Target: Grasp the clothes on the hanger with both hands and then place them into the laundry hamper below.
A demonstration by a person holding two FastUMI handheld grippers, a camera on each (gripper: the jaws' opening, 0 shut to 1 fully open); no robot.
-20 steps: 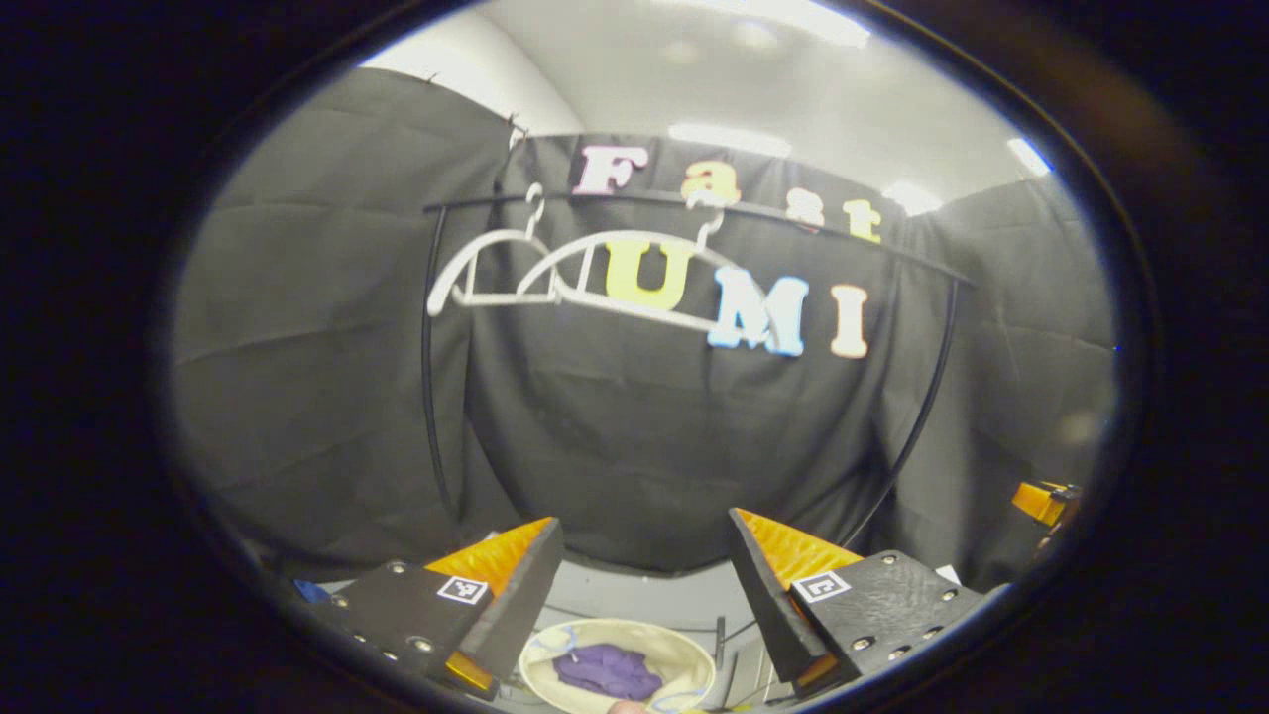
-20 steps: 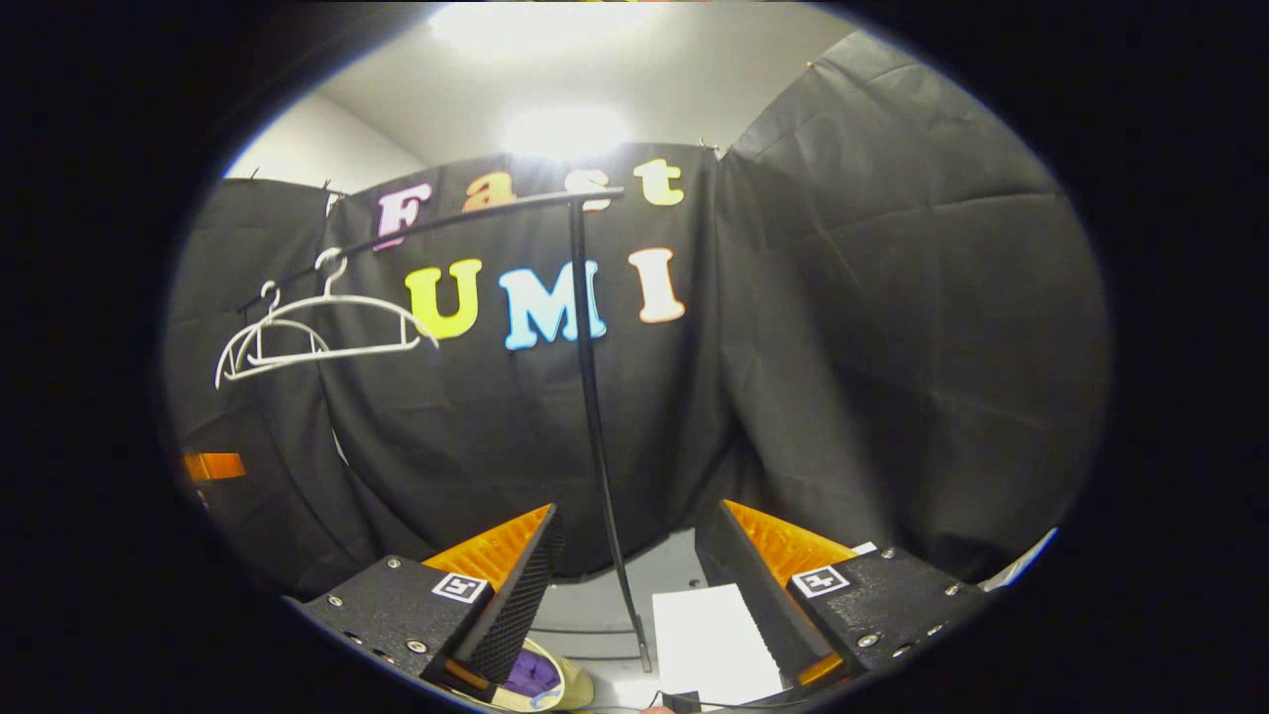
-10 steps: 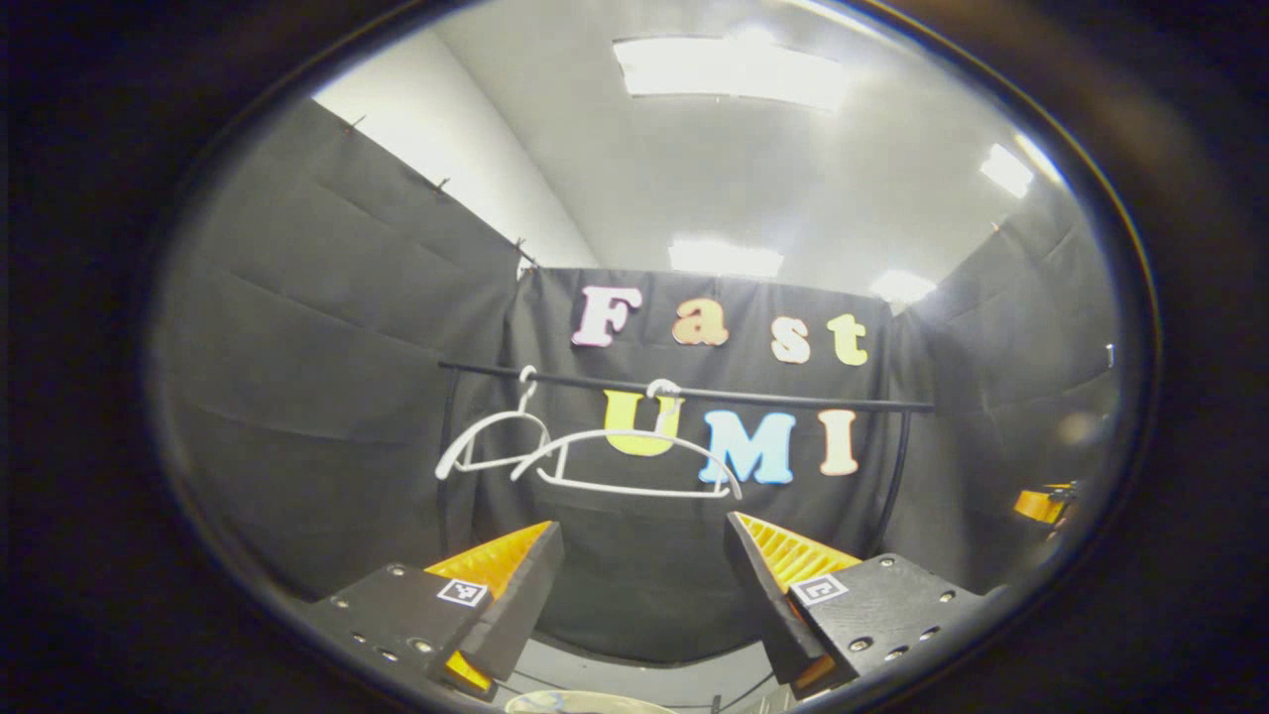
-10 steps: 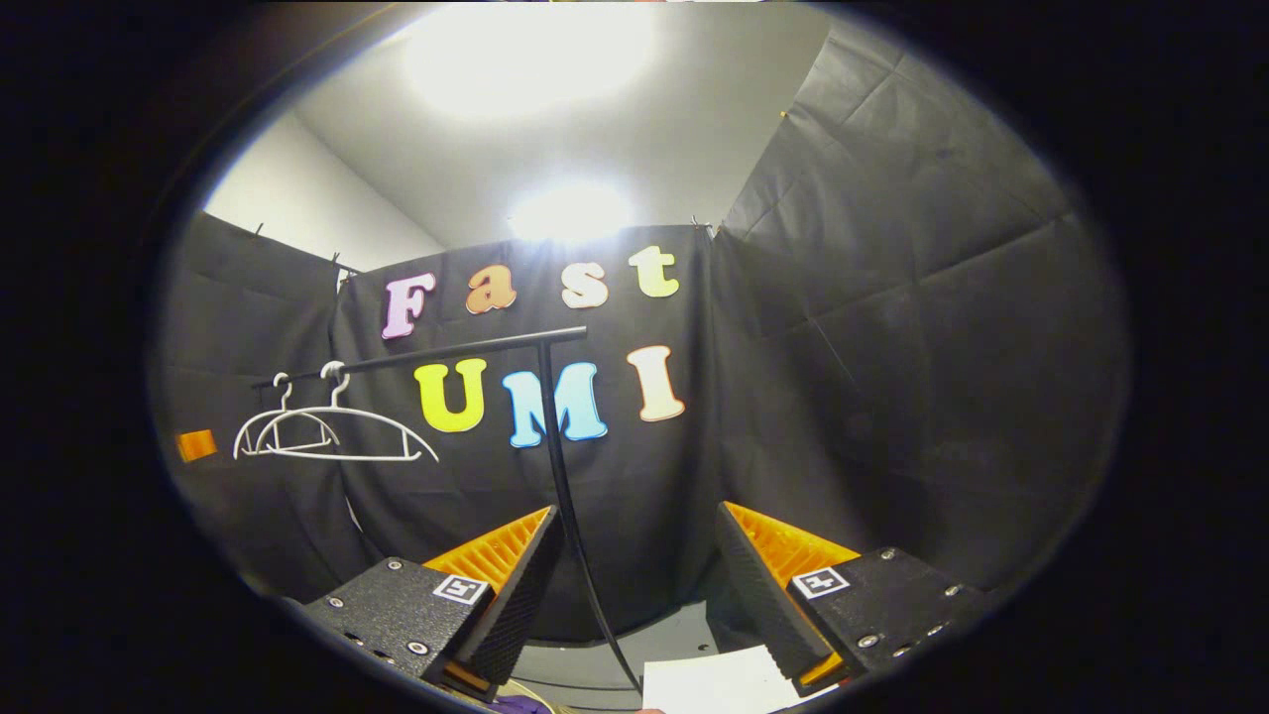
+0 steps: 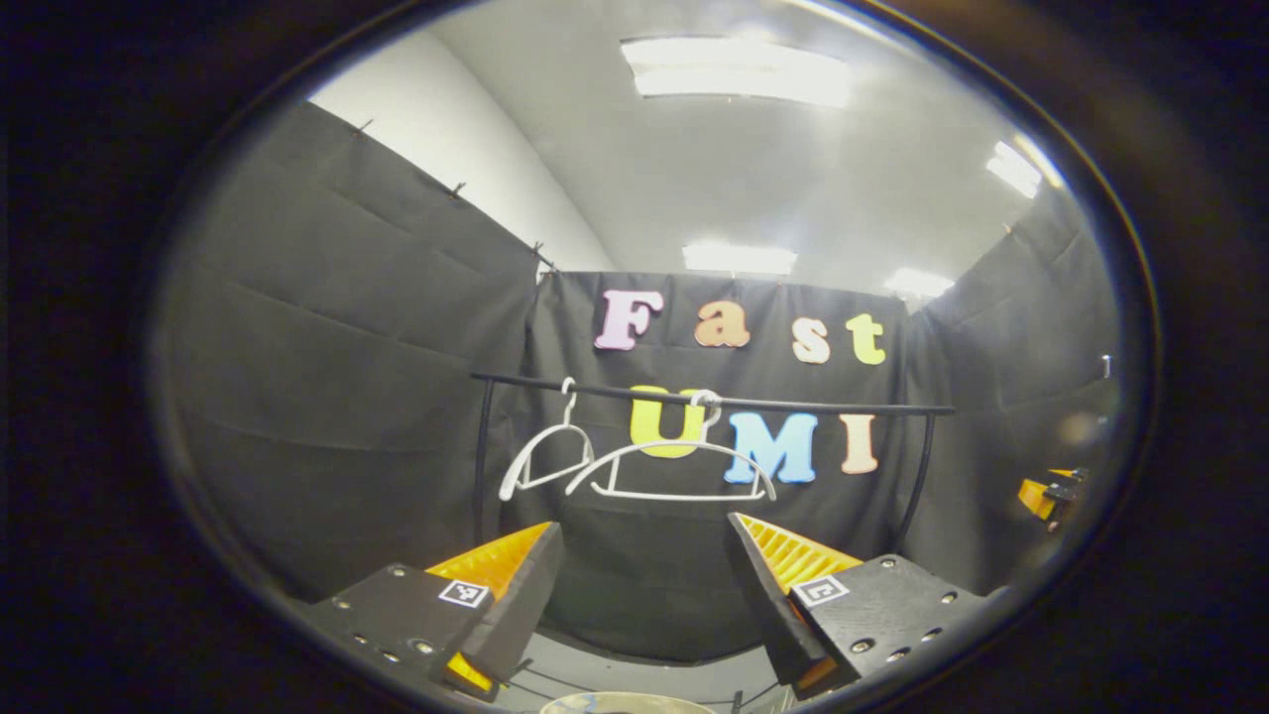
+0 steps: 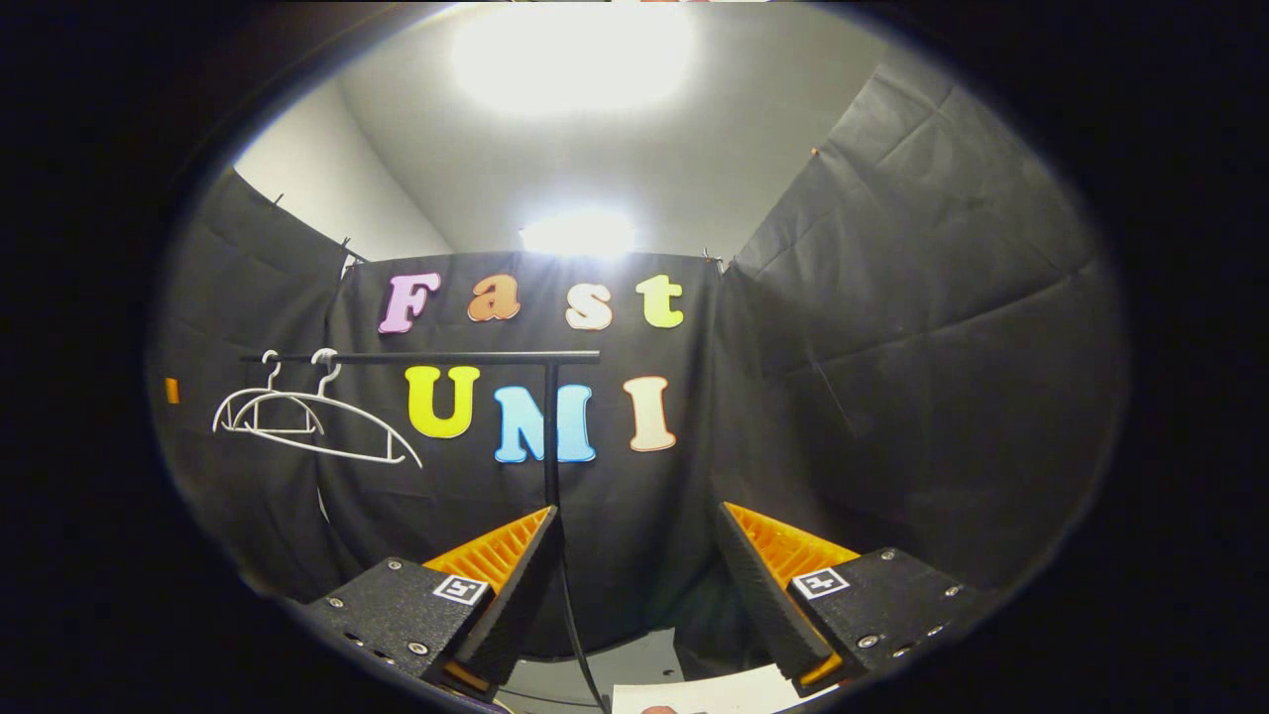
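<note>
Left gripper view: left gripper had jaws spread wide with nothing between them, aimed at the black rail running left-right, where two bare white hangers hung near its left end, long axes roughly along the rail; the pale rim of the laundry hamper peeked at the bottom edge, clothes not visible, and the other gripper sat at the far right edge. Right gripper view: right gripper also had jaws wide apart and empty, rail with its upright post ahead, both hangers at the rail's left end, a white sheet at the bottom edge.
</note>
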